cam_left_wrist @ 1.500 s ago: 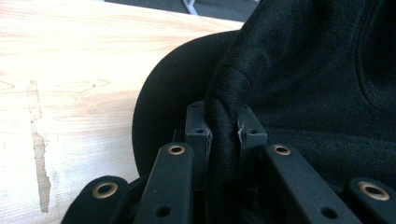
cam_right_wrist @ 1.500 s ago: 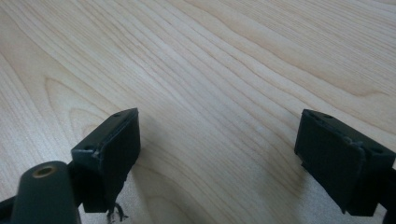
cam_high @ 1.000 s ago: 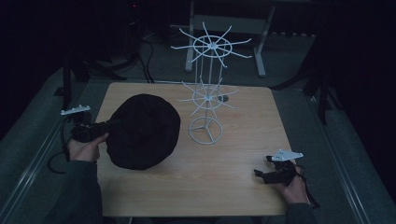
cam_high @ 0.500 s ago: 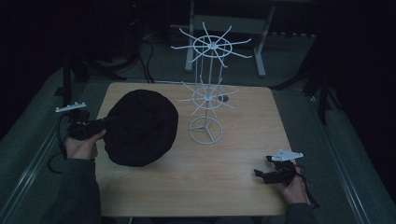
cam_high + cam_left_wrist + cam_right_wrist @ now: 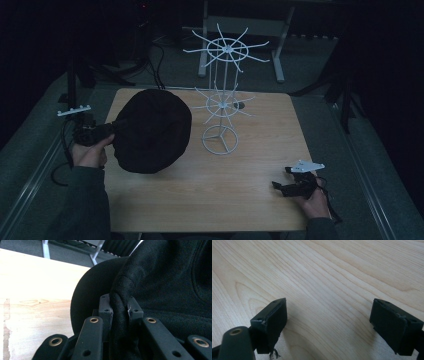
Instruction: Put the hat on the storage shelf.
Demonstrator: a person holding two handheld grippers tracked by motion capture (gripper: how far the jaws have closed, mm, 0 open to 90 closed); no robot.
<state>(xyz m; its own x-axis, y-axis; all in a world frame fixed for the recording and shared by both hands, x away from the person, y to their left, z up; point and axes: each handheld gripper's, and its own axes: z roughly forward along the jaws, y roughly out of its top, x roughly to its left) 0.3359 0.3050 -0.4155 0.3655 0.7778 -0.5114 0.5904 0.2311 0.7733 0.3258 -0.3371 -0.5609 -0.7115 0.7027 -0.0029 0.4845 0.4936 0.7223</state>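
- Now the left gripper (image 5: 119, 308) pinches the round black fabric hat (image 5: 150, 131) by its edge, lifting it.
- Next likely move: carry it toward 2 o'clock onto the white wire rack (image 5: 222, 107); the right gripper (image 5: 334, 325) idles, spread.

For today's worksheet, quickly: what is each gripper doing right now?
Left gripper: shut on the edge of the round black fabric hat.
Right gripper: open, holding nothing, jaws wide apart over the light wooden table.

A white wire display stand (image 5: 223, 100) with two tiers of spoked arms stands far of the middle on the light wooden table (image 5: 260, 150). Beyond the table, perhaps a desk frame's grey legs (image 5: 280, 45) rise from dark floor.
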